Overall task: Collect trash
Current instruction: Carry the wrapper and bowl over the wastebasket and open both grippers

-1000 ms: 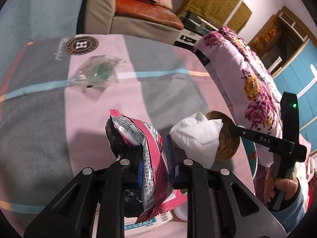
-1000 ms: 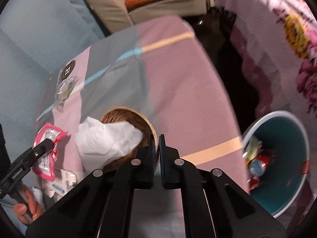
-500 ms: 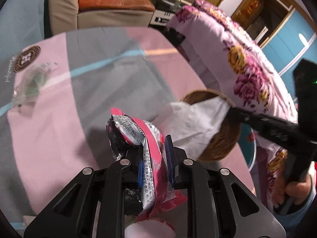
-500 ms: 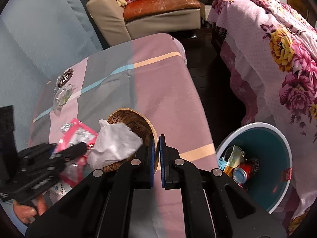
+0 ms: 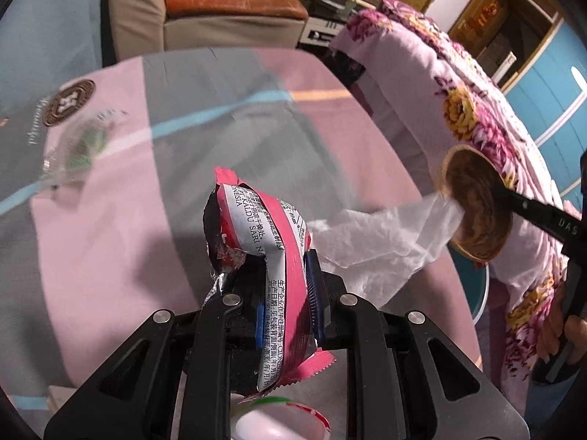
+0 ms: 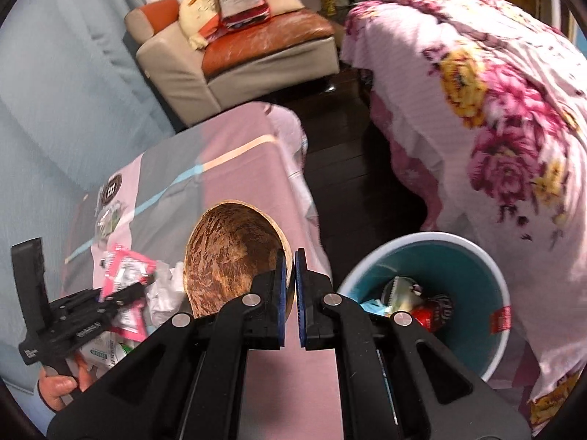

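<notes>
My left gripper (image 5: pixel 284 289) is shut on a pink and silver snack wrapper (image 5: pixel 271 242) and holds it above the pink and grey tablecloth (image 5: pixel 146 220). My right gripper (image 6: pixel 291 267) is shut on the rim of a brown wooden bowl (image 6: pixel 231 253), lifted and tilted beside the table's edge. A white tissue (image 5: pixel 381 234) hangs from the bowl (image 5: pixel 473 209) towards the table; in the right wrist view it (image 6: pixel 165 293) shows left of the bowl. A teal bin (image 6: pixel 458 267) with a can and wrappers inside stands on the floor right of the bowl.
A clear plastic wrapper (image 5: pixel 73 146) lies far left on the cloth. A white and red lid (image 5: pixel 282 418) sits under my left gripper. A flowered bedspread (image 6: pixel 495 110) is on the right, a beige armchair (image 6: pixel 238 58) behind the table, dark floor between.
My right gripper lifted the bowl off the table and swung it right towards the bin; the tissue slid out over its rim. My left gripper moved right with the wrapper.
</notes>
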Action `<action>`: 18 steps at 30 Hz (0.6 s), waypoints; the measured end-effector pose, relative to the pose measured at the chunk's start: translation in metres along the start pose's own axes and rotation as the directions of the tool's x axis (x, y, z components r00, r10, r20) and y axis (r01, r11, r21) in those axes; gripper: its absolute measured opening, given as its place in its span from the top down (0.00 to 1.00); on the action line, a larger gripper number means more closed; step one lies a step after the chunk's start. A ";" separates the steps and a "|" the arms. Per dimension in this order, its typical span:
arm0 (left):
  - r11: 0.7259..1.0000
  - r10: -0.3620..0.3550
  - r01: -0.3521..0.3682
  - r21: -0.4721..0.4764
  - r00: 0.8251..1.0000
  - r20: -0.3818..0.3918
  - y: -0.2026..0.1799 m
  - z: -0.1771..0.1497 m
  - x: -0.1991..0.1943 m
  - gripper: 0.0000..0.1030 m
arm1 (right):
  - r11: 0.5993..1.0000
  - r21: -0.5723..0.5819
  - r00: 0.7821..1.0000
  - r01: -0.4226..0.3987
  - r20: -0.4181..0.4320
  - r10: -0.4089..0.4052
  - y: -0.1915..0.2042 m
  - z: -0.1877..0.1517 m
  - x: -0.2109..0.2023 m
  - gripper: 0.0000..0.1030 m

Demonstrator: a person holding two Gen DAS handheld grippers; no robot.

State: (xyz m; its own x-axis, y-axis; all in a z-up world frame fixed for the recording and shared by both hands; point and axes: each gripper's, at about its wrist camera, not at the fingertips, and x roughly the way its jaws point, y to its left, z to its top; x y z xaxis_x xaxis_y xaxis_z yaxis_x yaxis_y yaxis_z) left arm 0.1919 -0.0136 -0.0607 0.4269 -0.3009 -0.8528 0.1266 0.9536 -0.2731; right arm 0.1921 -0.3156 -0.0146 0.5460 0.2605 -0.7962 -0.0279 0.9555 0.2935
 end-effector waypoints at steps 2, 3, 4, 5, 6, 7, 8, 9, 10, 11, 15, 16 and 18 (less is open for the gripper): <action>1.000 0.004 -0.004 -0.001 1.000 0.016 -0.005 0.002 -0.009 0.81 | 1.000 0.021 1.000 0.000 0.017 -0.001 -0.012 -0.001 -0.010 0.95; 1.000 0.003 -0.003 0.006 1.000 0.025 -0.010 0.003 -0.014 0.81 | 0.999 0.033 1.000 0.001 0.027 -0.002 -0.019 -0.002 -0.015 0.95; 1.000 0.004 -0.005 0.020 0.999 0.034 -0.017 0.004 -0.019 0.81 | 0.999 0.039 0.999 0.000 0.032 -0.002 -0.023 -0.004 -0.019 0.95; 1.000 0.004 -0.005 0.030 0.999 0.039 -0.023 0.005 -0.022 0.81 | 0.999 0.049 0.999 -0.001 0.040 -0.001 -0.030 -0.005 -0.025 0.95; 0.999 -0.006 0.004 0.044 0.999 0.043 -0.033 0.006 -0.025 0.81 | 0.998 0.058 0.999 -0.001 0.048 -0.002 -0.036 -0.007 -0.030 0.95; 0.998 -0.014 0.012 0.055 0.999 0.043 -0.041 0.006 -0.026 0.81 | 0.998 0.065 0.998 0.000 0.055 -0.004 -0.041 -0.010 -0.034 0.95; 0.997 -0.022 0.019 0.071 0.999 0.043 -0.052 0.006 -0.026 0.81 | 0.997 0.077 0.998 0.004 0.064 -0.009 -0.051 -0.013 -0.041 0.95; 0.995 -0.032 0.028 0.093 0.999 0.041 -0.064 0.006 -0.026 0.81 | 0.996 0.084 0.998 0.008 0.068 -0.013 -0.057 -0.016 -0.044 0.95; 0.992 -0.045 0.041 0.118 0.998 0.034 -0.079 0.005 -0.024 0.81 | 0.996 0.091 0.997 0.012 0.070 -0.018 -0.063 -0.019 -0.048 0.95; 0.989 -0.055 0.051 0.136 0.998 0.026 -0.091 0.004 -0.020 0.81 | 0.995 0.101 0.997 0.019 0.071 -0.027 -0.071 -0.023 -0.052 0.95; 0.970 -0.097 0.100 0.224 0.995 -0.022 -0.146 -0.004 -0.001 0.81 | 0.988 0.148 0.995 0.050 0.074 -0.061 -0.105 -0.038 -0.065 0.95; 0.963 -0.105 0.110 0.244 0.994 -0.037 -0.160 -0.006 0.006 0.81 | 0.985 0.166 0.995 0.057 0.073 -0.070 -0.115 -0.042 -0.069 0.95; 0.950 -0.117 0.130 0.283 0.991 -0.063 -0.187 -0.012 0.017 0.81 | 0.980 0.185 0.994 0.072 0.073 -0.087 -0.129 -0.049 -0.074 0.95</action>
State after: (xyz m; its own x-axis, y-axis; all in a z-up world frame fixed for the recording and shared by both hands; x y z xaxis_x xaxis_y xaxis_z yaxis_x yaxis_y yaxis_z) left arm 0.1650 -0.1969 -0.0299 0.3518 -0.4106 -0.8412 0.4295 0.8693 -0.2447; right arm 0.1144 -0.4519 -0.0194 0.6060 0.1657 -0.7780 0.1669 0.9298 0.3280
